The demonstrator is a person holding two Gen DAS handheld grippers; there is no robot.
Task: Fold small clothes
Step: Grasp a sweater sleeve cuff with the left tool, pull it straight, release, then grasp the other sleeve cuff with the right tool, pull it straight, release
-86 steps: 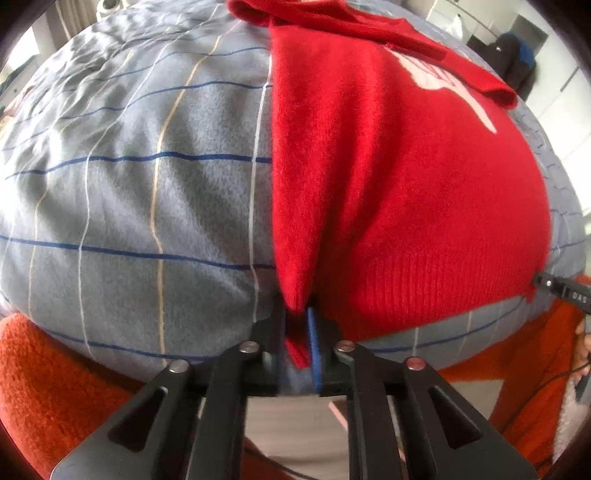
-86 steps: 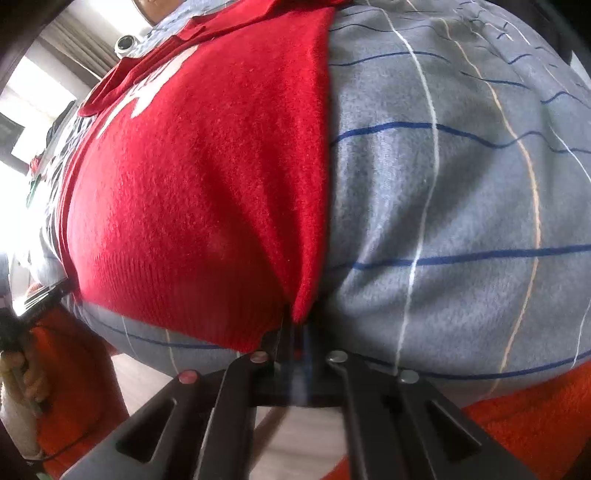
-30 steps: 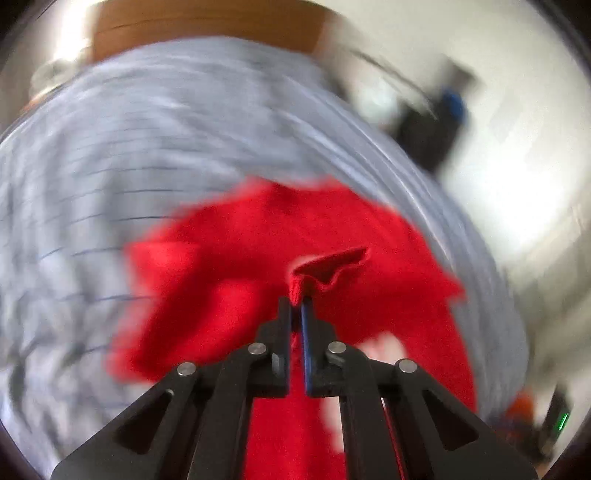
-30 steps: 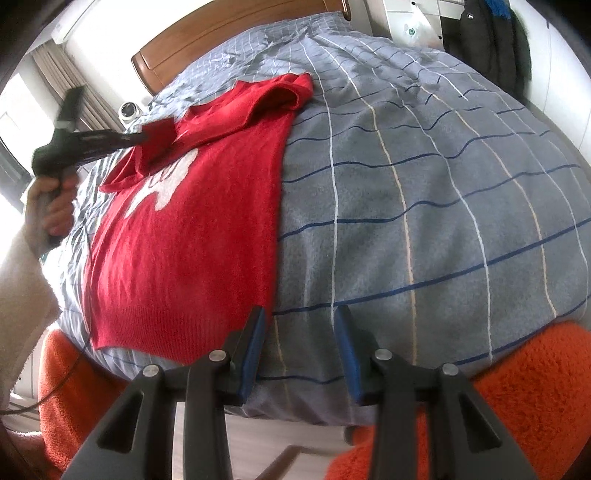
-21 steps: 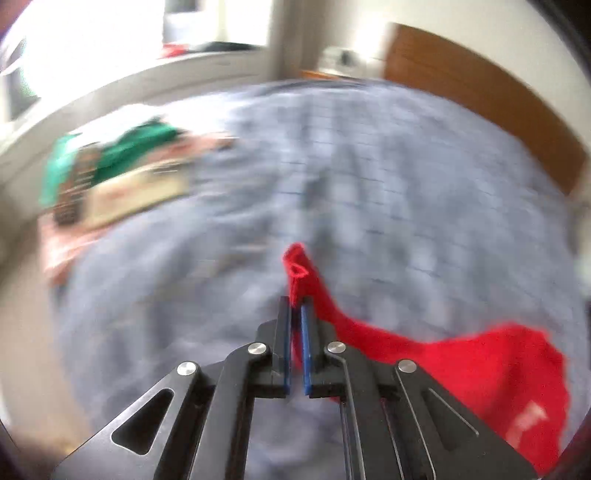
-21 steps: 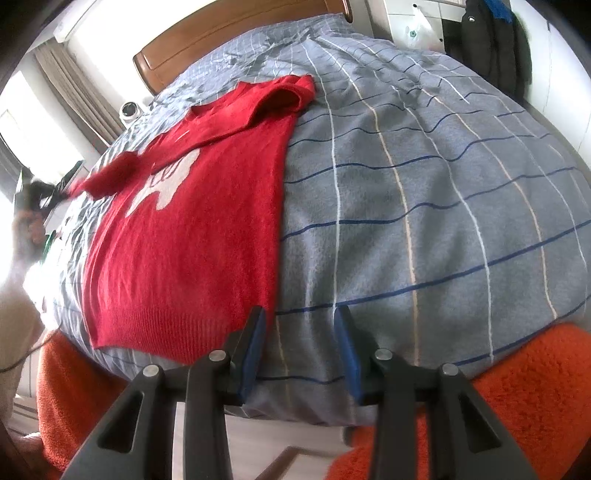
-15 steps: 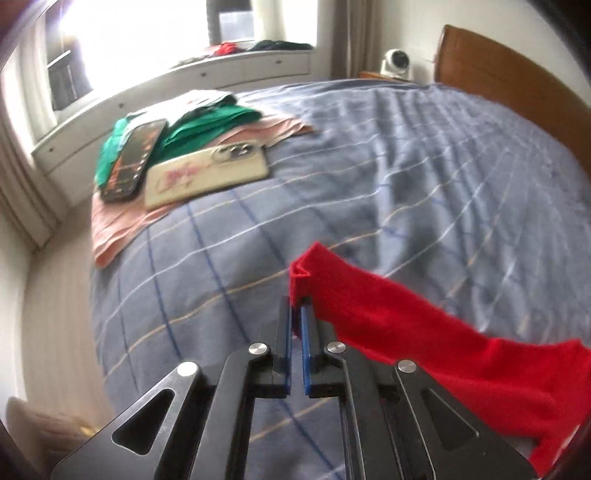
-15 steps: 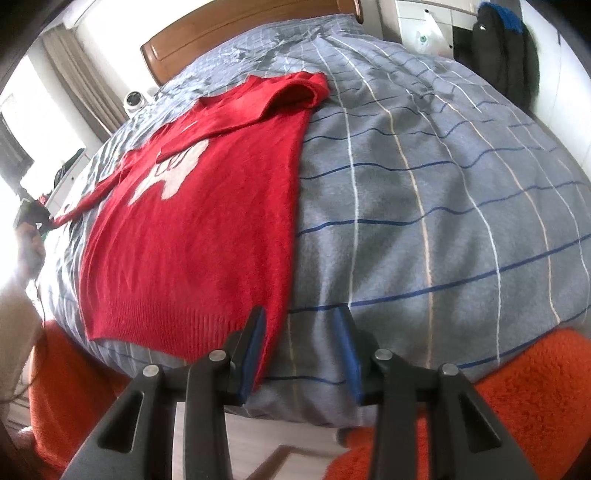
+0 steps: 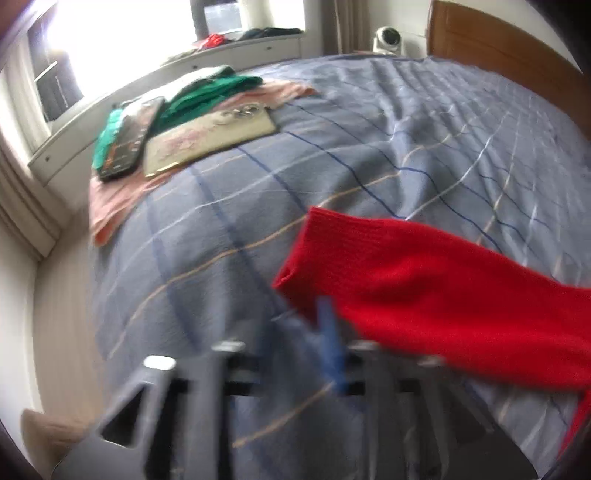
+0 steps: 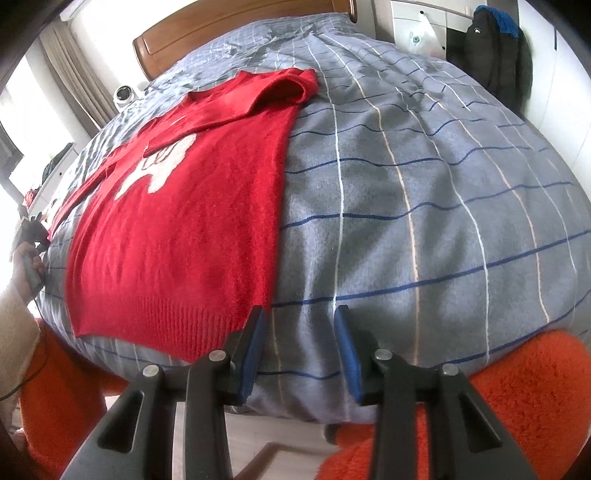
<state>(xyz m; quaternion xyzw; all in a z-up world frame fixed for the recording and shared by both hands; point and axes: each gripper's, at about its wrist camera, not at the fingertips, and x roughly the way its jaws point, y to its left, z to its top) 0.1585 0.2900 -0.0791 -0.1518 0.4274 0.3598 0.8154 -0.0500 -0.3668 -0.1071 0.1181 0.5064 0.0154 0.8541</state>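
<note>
A red knit sweater (image 10: 177,221) with a white figure on its chest lies flat on the grey checked bedspread (image 10: 424,206). Its hem is near me and one sleeve is folded across the top. My right gripper (image 10: 298,332) is open and empty just above the bed's near edge, right of the hem corner. In the left wrist view the other sleeve (image 9: 406,280) lies stretched out on the bedspread (image 9: 258,206). My left gripper (image 9: 295,347) is blurred by motion; its jaws stand apart and the cuff lies free just ahead of them.
A pile of green and pink clothes (image 9: 207,92), a phone (image 9: 129,140) and a flat cream case (image 9: 207,140) sit at the bed's far left corner. An orange fleece blanket (image 10: 517,398) hangs at the near edge. The wooden headboard (image 10: 236,29) is at the back.
My left gripper carried the sleeve out to the left, then opened and let the cuff go; it now lies flat. My right gripper stayed open near the hem.
</note>
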